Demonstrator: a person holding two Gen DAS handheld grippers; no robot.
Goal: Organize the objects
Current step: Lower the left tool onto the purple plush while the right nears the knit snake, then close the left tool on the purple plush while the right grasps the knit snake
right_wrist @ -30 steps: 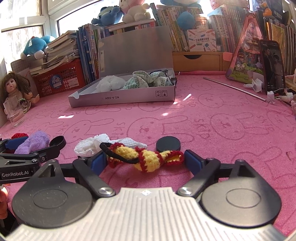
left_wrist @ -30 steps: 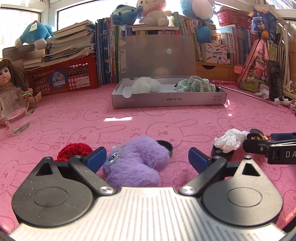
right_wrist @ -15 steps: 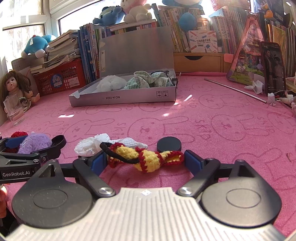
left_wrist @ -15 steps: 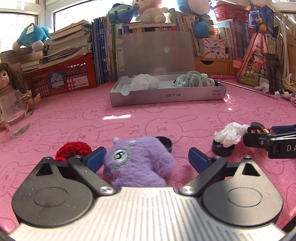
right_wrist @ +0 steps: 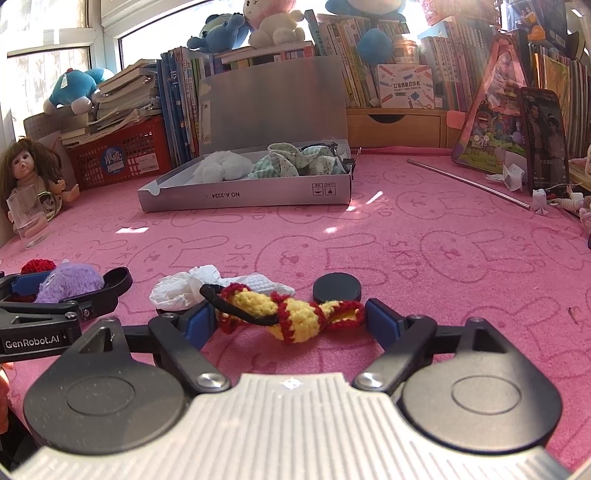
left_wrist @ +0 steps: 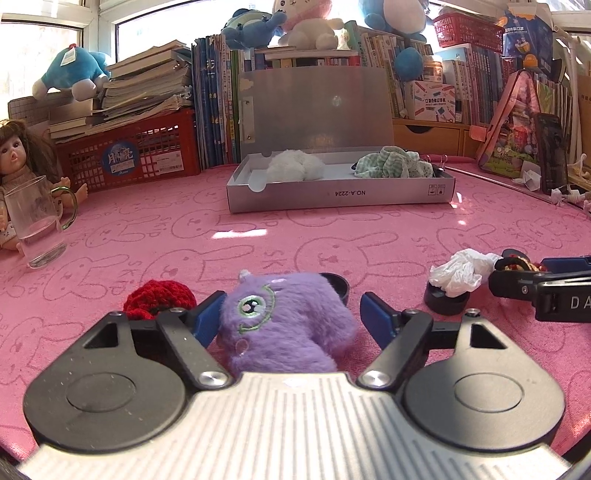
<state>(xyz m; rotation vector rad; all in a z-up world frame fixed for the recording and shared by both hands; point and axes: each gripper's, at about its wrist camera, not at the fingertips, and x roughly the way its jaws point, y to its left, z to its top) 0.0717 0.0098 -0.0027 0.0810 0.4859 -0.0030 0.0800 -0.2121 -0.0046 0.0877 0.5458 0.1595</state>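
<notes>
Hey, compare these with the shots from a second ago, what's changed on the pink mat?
The fluffy purple monster toy has turned upright between the left gripper fingers, its green eye now facing the camera. That gripper's jaws have just been closing on it; the left pad touches, the right shows a gap. The right gripper narrowed slightly around the yellow and red crocheted piece, not gripping. The silver box and crumpled white tissue stayed put.

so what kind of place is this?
Probably a child's room or home study: plush toys atop rows of upright books, a brown-haired doll, and a pink bunny-print table cover.
</notes>
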